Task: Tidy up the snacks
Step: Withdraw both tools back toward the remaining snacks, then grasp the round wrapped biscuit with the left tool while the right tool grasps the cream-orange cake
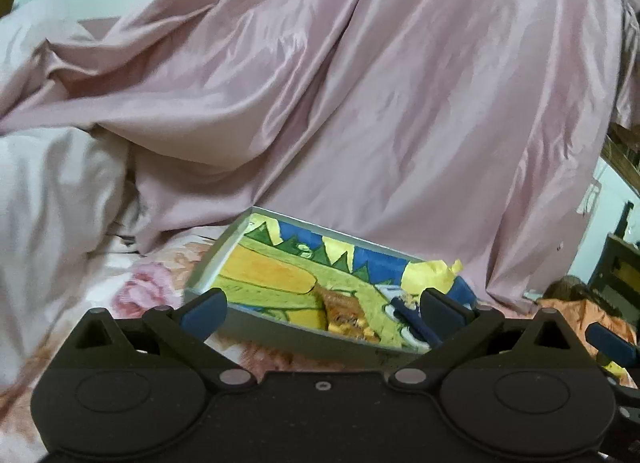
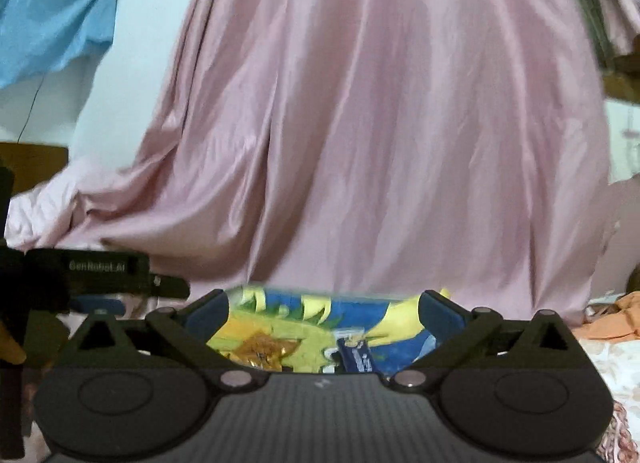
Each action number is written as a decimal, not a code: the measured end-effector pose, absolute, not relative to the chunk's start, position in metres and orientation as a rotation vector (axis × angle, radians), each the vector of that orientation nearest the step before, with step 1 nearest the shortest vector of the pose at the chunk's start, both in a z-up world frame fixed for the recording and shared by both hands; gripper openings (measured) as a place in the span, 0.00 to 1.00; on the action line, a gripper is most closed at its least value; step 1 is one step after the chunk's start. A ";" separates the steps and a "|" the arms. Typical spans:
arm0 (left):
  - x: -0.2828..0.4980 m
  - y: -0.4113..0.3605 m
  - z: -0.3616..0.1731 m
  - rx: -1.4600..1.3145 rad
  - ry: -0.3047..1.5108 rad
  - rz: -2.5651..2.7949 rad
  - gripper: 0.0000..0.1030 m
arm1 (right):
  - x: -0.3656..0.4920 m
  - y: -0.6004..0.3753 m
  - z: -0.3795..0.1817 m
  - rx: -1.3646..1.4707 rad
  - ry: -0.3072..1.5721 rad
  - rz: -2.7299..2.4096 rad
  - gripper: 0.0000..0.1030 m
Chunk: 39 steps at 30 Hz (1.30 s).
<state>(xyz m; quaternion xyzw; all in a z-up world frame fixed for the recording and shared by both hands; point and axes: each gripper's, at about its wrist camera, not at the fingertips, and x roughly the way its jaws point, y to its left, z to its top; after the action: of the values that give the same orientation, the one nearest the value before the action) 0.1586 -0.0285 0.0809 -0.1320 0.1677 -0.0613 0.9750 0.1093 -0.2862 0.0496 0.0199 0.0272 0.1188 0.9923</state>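
Snacks lay in a shallow tray [image 1: 224, 263] on the bed [image 1: 132, 295], and the tray serves as the landmark. Its floor carried a bright cartoon print in green, yellow and blue. Two packets sat inside it: an orange-gold one [image 1: 344, 311] near the tray's front wall and a dark blue one [image 1: 412, 319] just beside it, toward the right. White print showed on the blue packet [image 2: 358, 357] in the right wrist view, but it was too blurred to read. A crumpled yellow piece [image 1: 430, 273] rested at the tray's far right corner.

Behind the tray hung a large pink satin cloth [image 1: 360, 103], its lower folds reaching down to the tray's far rim. Left of the tray, pale bedding [image 1: 52, 191] was heaped on the floral bedsheet. An orange cloth [image 1: 576, 311] lay to the tray's right.

The left gripper [image 1: 322, 307] hovered in front of the tray with its fingers [image 1: 202, 313] spread wide and nothing between them. The right gripper [image 2: 324, 315] also faced the tray, fingers [image 2: 208, 319] fully apart and empty. In the right wrist view the left gripper's body [image 2: 104, 267] appeared left of the tray, bearing the words "GenRobot.AI" in pale letters. No other writing could be read.
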 end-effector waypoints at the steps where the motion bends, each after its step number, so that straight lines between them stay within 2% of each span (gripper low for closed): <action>1: 0.151 -0.027 0.080 -0.258 0.337 -0.123 0.99 | 0.104 -0.284 0.049 0.037 0.064 0.238 1.00; 11: 0.074 -0.010 0.054 -0.190 0.377 -0.133 0.99 | 0.045 -0.264 0.021 0.037 0.231 0.207 1.00; 19: 0.045 -0.009 0.032 -0.162 0.445 -0.145 0.99 | 0.016 -0.256 0.000 0.004 0.348 0.198 1.00; 30: 0.042 -0.011 -0.006 -0.147 0.623 -0.150 0.99 | 0.012 -0.260 -0.020 0.011 0.479 0.169 1.00; 39: 0.045 -0.013 -0.017 -0.127 0.662 -0.136 0.99 | 0.019 -0.260 -0.038 0.016 0.606 0.137 1.00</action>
<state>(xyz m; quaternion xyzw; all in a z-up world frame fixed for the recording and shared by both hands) 0.0447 -0.0133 -0.0175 -0.0623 0.3244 -0.0668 0.9415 0.0191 -0.2603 -0.0379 0.0079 0.2983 0.0675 0.9521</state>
